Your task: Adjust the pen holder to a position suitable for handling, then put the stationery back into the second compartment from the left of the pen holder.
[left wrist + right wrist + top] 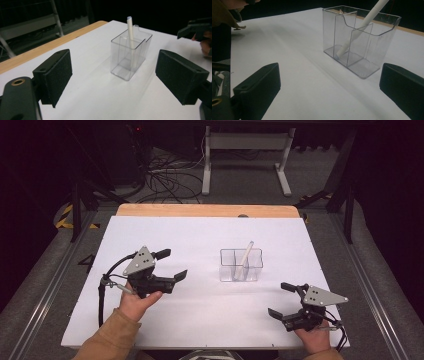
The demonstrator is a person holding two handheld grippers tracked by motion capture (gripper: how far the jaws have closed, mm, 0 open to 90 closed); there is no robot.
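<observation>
Both grippers, left gripper (167,265) and right gripper (281,299), are held wide open and empty. At frame centre, a white pen (244,260) is seen leaning inside the clear organizer (241,265). Placement is probably done, with only withdrawal left.

1. The clear divided holder (241,265) stands on the white table (200,320), right of centre.
2. A pen (244,260) leans inside the holder.
3. The left gripper (171,264) sits left of the holder, well apart.
4. The right gripper (281,300) sits nearer the person, right of the holder.
</observation>
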